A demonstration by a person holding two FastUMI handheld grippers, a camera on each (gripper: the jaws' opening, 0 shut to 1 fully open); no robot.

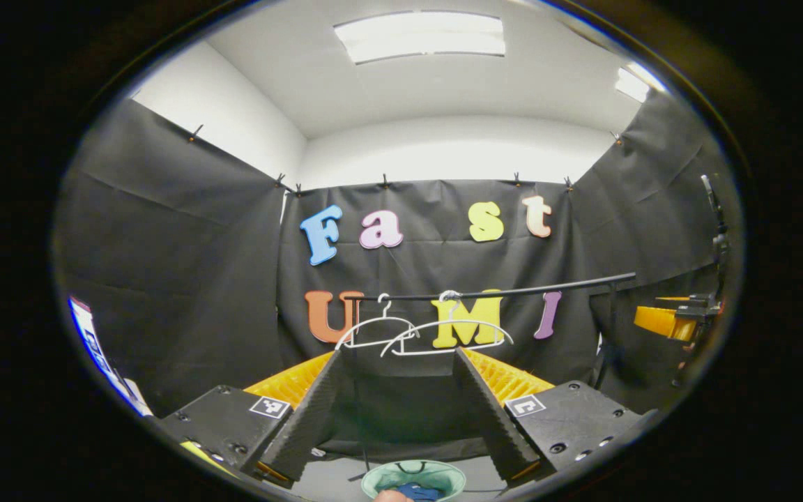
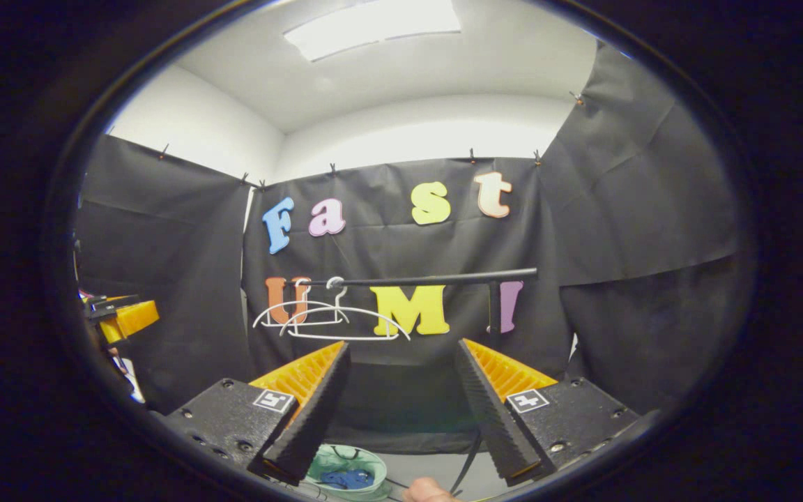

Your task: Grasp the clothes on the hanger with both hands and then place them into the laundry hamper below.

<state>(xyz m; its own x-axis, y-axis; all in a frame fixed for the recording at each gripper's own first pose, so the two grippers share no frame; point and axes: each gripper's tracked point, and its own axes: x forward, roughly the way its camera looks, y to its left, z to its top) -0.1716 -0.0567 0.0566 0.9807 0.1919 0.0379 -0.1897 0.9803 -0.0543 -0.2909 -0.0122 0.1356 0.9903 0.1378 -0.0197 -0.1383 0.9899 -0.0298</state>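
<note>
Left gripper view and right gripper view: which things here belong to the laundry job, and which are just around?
Job:
- two bare white hangers on the black rail
- green hamper below, blue clothes inside
- left tool and right tool, both open

Just around:
- rail's upright post
- ceiling light
- black cable

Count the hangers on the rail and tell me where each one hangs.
2. One white hanger hangs near the rail's left end; the other white hanger hangs just to its right, overlapping it. Both are bare. Blue cloth lies in the green hamper below.
</note>
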